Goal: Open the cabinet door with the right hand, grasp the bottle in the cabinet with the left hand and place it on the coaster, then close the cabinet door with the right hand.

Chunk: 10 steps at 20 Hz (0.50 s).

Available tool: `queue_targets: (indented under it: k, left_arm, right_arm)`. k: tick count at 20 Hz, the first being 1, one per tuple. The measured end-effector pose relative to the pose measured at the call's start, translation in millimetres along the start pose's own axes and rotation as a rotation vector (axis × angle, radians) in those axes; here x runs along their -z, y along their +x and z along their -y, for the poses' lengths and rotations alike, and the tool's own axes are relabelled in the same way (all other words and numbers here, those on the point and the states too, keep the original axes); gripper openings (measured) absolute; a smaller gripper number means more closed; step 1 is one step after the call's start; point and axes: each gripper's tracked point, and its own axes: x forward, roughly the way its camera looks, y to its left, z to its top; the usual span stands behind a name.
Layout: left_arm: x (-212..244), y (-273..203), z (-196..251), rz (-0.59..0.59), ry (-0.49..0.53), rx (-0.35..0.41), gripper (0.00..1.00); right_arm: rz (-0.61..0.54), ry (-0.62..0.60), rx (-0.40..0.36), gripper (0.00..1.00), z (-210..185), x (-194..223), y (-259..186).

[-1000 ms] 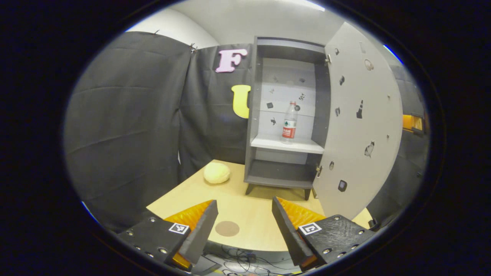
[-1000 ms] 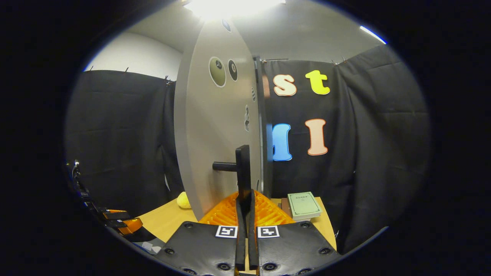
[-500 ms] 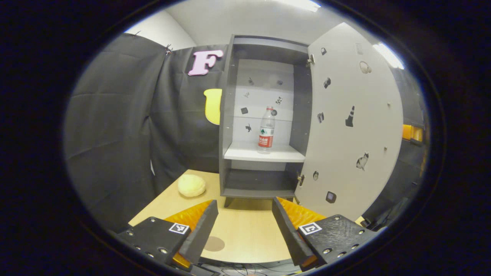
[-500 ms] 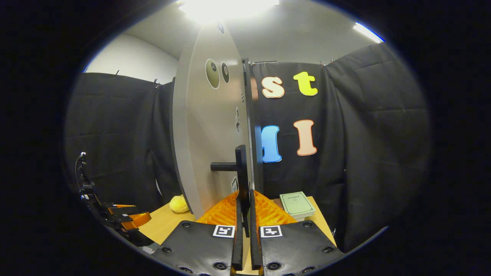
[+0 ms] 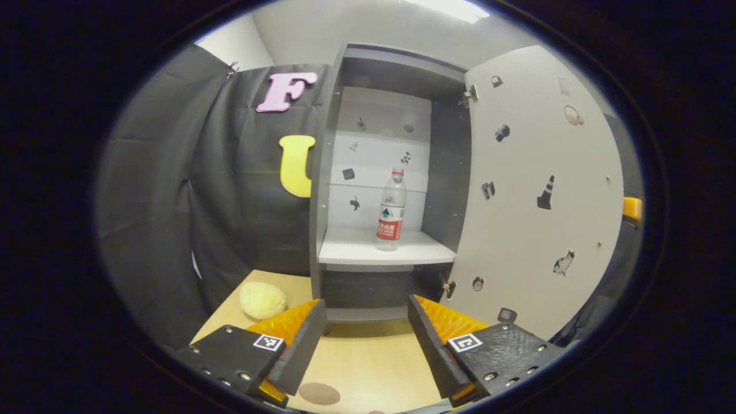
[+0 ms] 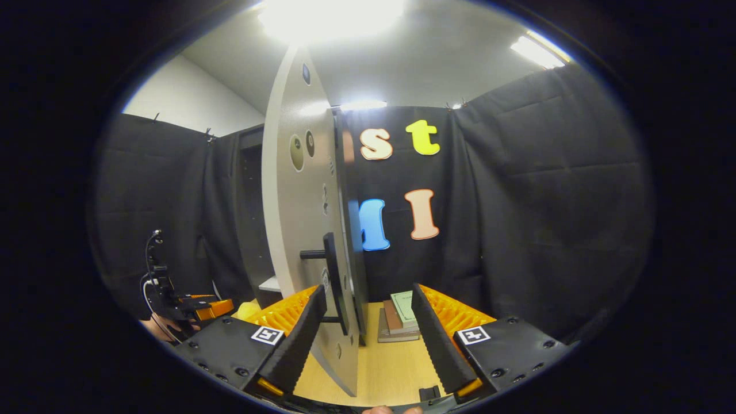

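In the left gripper view the grey cabinet point(image 5: 330, 172) stands open, its door point(image 5: 540, 201) swung out to the right. A clear water bottle point(image 5: 391, 210) with a red label stands upright on the white shelf point(image 5: 356, 253). My left gripper point(image 5: 367, 339) is open and empty, in front of and below the shelf. A round brown coaster point(image 5: 319, 394) lies on the table near the left finger. In the right gripper view the door point(image 6: 293, 230) is seen edge-on with its dark handle point(image 6: 332, 282). My right gripper point(image 6: 368, 333) is open, the handle just ahead between the fingers, untouched.
A yellow soft lump point(image 5: 263, 300) lies on the wooden table point(image 5: 368, 362) left of the cabinet. A stack of books point(image 6: 399, 316) sits on the table behind the door. The left gripper point(image 6: 190, 305), held by a hand, appears at the far left of the right gripper view.
My right gripper has opened and let go of the door handle, and the door has swung wider. The left gripper has moved closer to the cabinet; the bottle looks larger.
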Motion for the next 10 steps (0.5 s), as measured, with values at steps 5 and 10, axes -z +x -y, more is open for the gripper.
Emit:
queue_targets:
  k: [5, 10]
  left_arm:
    - [-17, 20, 0, 0.059, 0.049, 0.080, 0.86]
    - [-30, 35, 4, 0.092, 0.063, 0.109, 0.85]
  right_arm:
    - [0.015, 0.098, 0.219, 0.98, 49, -6, -24]
    - [0.041, 0.094, 0.314, 0.98, 82, -16, -11]
